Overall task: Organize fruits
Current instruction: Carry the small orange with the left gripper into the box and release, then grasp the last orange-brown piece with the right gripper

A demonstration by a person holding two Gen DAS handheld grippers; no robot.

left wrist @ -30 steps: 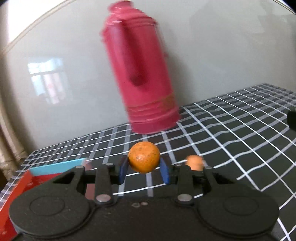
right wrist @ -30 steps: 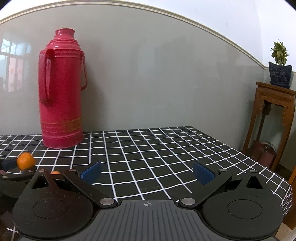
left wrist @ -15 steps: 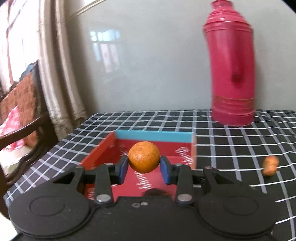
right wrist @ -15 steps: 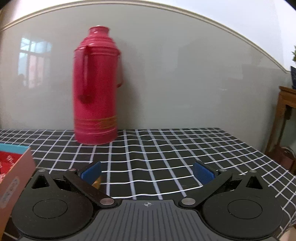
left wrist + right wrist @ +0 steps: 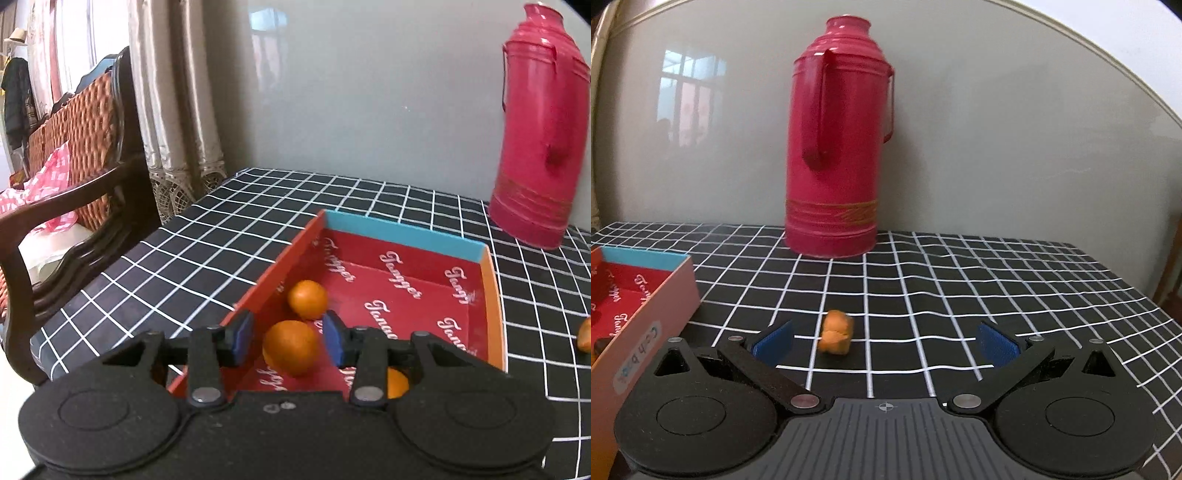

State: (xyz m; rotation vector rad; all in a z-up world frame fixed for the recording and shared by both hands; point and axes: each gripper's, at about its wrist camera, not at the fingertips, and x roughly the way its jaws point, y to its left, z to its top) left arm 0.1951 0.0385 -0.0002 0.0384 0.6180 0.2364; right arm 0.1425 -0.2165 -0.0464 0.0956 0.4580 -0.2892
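Note:
A red box [image 5: 491,280] with a blue far wall lies on the checked table. My left gripper [image 5: 288,334] hovers over its near left corner, jaws open. An orange [image 5: 291,347] sits just below and between the pads, free of them. A second orange [image 5: 307,298] lies in the box behind it, and a third orange [image 5: 397,382] shows behind the right finger. My right gripper [image 5: 884,341] is open low over the table. A small orange fruit [image 5: 836,336] lies on the cloth between its pads, nearer the left one. The box also shows in the right wrist view [image 5: 646,321].
A tall red thermos [image 5: 838,155] stands at the back by the grey wall; it also shows in the left wrist view [image 5: 543,129]. A wicker chair [image 5: 74,155] and curtains stand past the table's left edge. The small fruit shows at the left wrist view's right edge [image 5: 585,334].
My left gripper swung left over the red box and opened, letting go of the orange, which has dropped below the pads. My right gripper turned left, bringing the small fruit between its pads.

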